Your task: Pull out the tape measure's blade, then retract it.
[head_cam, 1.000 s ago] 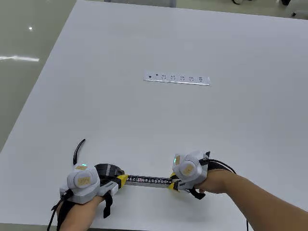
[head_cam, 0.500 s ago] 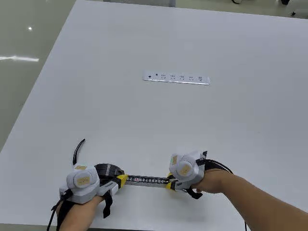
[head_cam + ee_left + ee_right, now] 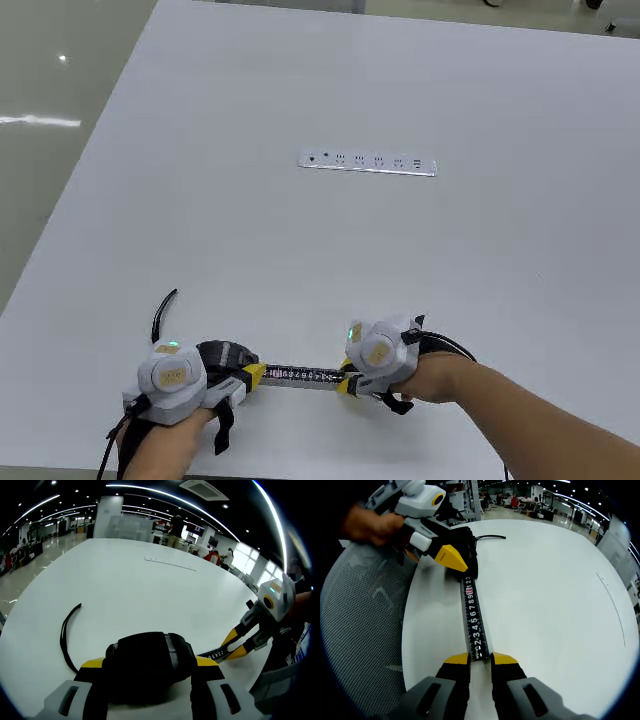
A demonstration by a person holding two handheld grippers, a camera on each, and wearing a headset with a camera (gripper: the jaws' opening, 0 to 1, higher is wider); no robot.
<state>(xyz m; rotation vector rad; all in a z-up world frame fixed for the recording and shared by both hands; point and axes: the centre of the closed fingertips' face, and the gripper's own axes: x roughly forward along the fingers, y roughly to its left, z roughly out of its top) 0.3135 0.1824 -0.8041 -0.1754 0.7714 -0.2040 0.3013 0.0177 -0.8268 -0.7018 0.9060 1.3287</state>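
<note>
A black tape measure lies near the table's front edge, and my left gripper is shut on it. In the left gripper view the case sits between the yellow-tipped jaws. A short length of blade runs right to my right gripper, which is shut on the blade's end. In the right gripper view the numbered blade leads from the jaws of my right gripper up to the case. The tape's black wrist strap trails off to the left.
A white power strip lies flat at mid-table, far beyond both grippers. The white table stretches wide ahead; its front edge runs just below the hands. A grey mesh chair shows beside the table in the right gripper view.
My right gripper has moved left toward the tape measure, and the exposed blade has grown shorter. The left gripper and the case have stayed put.
</note>
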